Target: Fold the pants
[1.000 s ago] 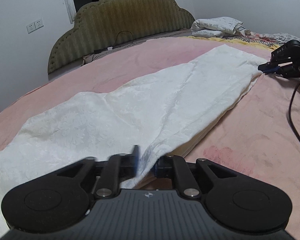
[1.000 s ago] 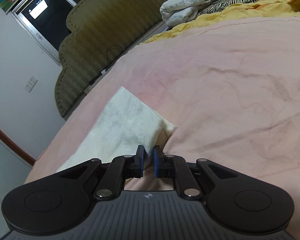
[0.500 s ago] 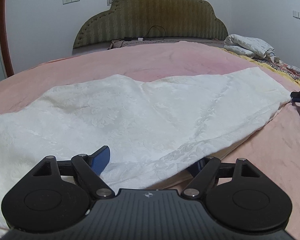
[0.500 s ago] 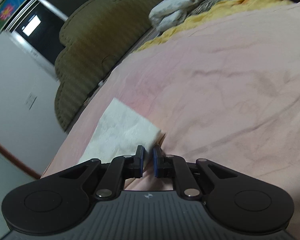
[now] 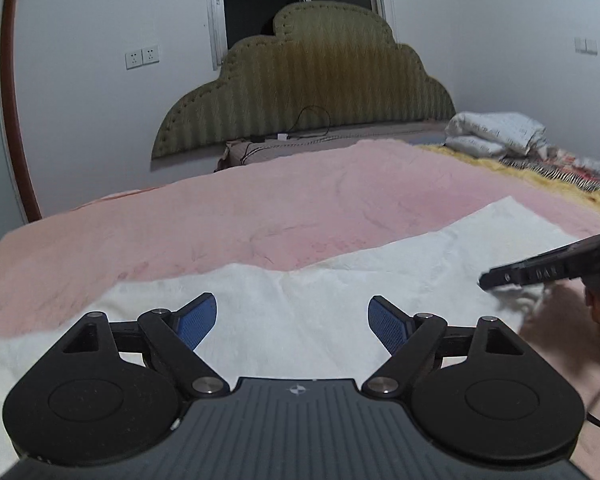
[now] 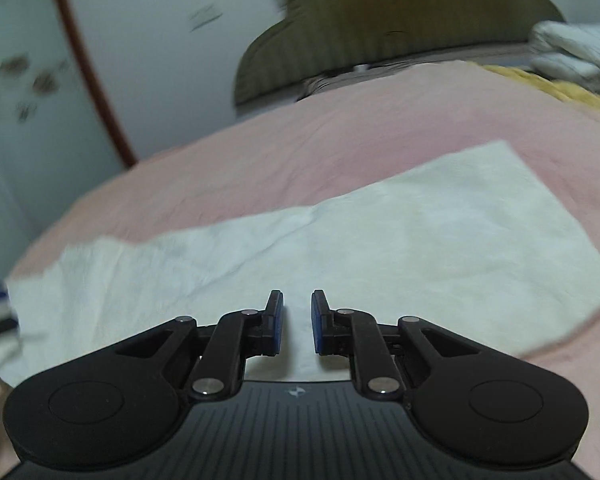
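The white pants (image 5: 340, 292) lie flat in a long strip across the pink bedsheet (image 5: 260, 216). My left gripper (image 5: 292, 322) is wide open and empty, just above the near edge of the pants. The right gripper's black body shows at the right edge of the left wrist view (image 5: 540, 274), over the pants' right end. In the right wrist view the pants (image 6: 380, 236) spread left to right. My right gripper (image 6: 297, 320) hovers over their near edge, jaws a little apart with nothing between them.
An olive padded headboard (image 5: 308, 80) stands at the far end of the bed. Rolled white bedding (image 5: 496, 132) and a yellow blanket (image 5: 512, 168) lie at the far right. A wall with sockets (image 5: 142, 56) and a dark window are behind.
My left gripper opened wide, let go of the pants and turned to face the headboard. My right gripper let go of the pants' corner, opened slightly and swung over the cloth.
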`<state>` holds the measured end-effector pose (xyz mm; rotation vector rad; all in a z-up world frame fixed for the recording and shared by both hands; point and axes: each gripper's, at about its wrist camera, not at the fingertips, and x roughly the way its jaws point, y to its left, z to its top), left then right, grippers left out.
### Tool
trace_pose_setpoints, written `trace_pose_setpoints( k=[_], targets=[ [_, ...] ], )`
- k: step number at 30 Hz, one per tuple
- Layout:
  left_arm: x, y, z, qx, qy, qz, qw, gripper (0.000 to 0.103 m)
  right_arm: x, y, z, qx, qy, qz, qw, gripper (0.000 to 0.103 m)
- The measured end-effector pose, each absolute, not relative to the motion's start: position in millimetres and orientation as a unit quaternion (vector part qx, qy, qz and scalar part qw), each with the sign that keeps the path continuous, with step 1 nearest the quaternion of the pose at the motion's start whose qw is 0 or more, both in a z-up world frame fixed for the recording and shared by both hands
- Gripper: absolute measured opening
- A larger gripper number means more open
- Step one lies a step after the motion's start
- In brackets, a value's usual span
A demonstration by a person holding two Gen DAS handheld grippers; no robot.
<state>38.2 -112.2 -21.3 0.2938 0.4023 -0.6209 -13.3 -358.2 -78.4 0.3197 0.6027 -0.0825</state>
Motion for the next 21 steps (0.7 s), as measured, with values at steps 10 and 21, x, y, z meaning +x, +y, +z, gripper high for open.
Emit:
trace_pose_setpoints(
  k=[10, 21],
  targets=[
    [118.7, -166.7, -57.9, 0.204, 0.306, -0.129, 0.921, 0.077, 9.5, -365.5, -65.0, 0.114, 0.295, -0.078, 0.945, 0.037],
    [52.0, -138.3, -71.5, 0.108, 0.302, -0.166, 0.933, 0.099, 4.5, -345.6, -84.8, 0.07, 0.299, -0.118, 0.944, 0.103]
  ],
)
